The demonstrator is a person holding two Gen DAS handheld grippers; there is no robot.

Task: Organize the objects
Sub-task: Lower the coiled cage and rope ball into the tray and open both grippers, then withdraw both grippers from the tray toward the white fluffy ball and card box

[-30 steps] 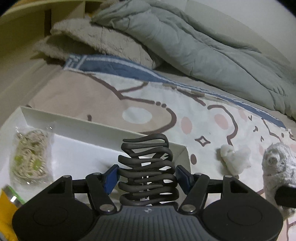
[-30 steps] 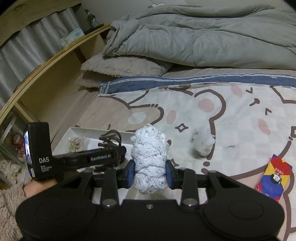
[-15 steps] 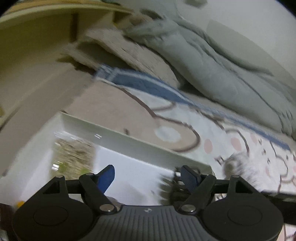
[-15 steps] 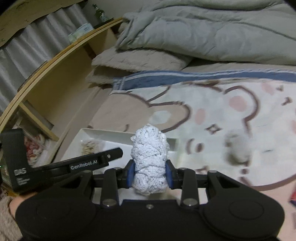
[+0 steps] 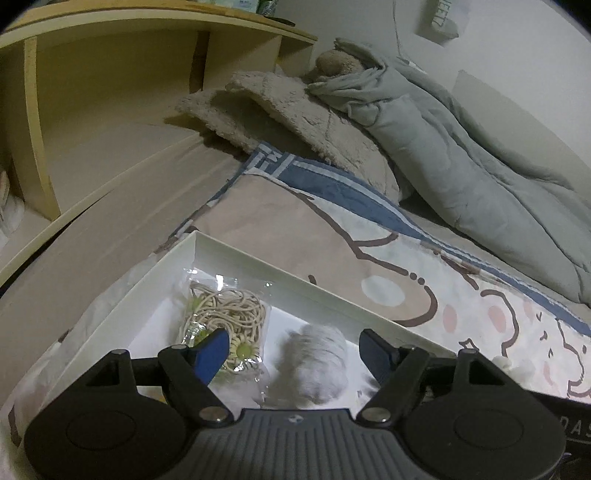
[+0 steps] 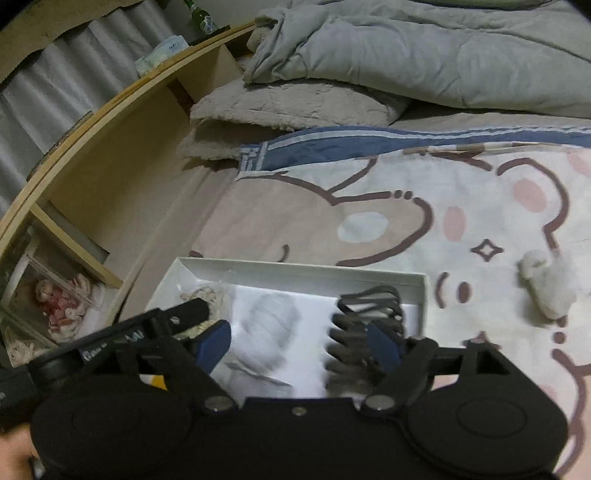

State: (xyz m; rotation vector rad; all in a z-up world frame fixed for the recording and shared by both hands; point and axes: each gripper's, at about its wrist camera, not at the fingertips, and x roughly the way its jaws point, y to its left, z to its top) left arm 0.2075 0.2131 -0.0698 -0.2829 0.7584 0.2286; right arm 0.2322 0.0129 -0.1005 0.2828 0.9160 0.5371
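A white open box (image 5: 280, 280) lies on the bear-print bed sheet. In it are a clear packet of beige hair ties (image 5: 221, 314), a black spiral clip (image 6: 365, 310) and a white knitted bundle (image 6: 269, 328), blurred. My right gripper (image 6: 297, 330) hovers over the box, its jaws opening; the bundle (image 5: 314, 365) sits below and between them, touching neither pad. My left gripper (image 5: 291, 339) is open over the same box with nothing in its grip, and its body (image 6: 147, 332) shows at the left of the right wrist view. A fluffy white piece (image 6: 550, 288) lies on the sheet to the right of the box.
A curved wooden headboard shelf (image 6: 110, 122) runs along the left with a green bottle (image 6: 201, 16) on top. A beige pillow (image 5: 295, 122) and a grey duvet (image 5: 461, 166) lie at the far end of the bed. A yellow item (image 6: 157, 380) peeks from the box's near end.
The left gripper let go of the black spiral clip into the box and swung left and up. The right gripper carried the white bundle over the box and let it go.
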